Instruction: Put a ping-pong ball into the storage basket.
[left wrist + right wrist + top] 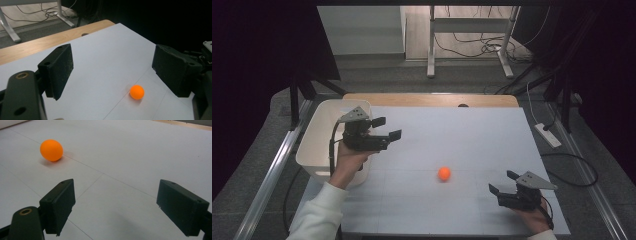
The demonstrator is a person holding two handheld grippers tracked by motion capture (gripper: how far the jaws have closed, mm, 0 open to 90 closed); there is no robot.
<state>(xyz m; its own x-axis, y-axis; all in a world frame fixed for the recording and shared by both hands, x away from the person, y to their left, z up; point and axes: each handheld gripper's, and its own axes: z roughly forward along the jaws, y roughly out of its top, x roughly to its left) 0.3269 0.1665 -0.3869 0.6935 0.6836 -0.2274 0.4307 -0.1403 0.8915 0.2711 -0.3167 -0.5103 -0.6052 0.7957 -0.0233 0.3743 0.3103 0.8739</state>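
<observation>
An orange ball [444, 173] lay alone on the white table sheet [462, 140], a little toward the person's side of the middle and somewhat nearer the right gripper than the left, touched by neither. The left gripper [386, 128] was held in the person's left hand [348, 161] just beside a white plastic bin [323, 145] standing at the left edge of the table, its body partly over the bin's near right corner, a grey three-cornered plate on top and a cable trailing down past the wrist. Its jaws stood wide apart with nothing between them, pointing across the sheet to the right; in the left gripper view the ball [137, 92] sat on the sheet beyond and between the two black pads, well clear of both, close to a faint line on the sheet. The right gripper [503, 183] rested low near the front right corner of the table in the right hand [532, 216], released as well, its jaws spread and empty, aimed toward the ball. In the right gripper view the ball [51, 150] lay ahead and off to the left of the left pad, near but apart from it, casting a soft shadow on the sheet
</observation>
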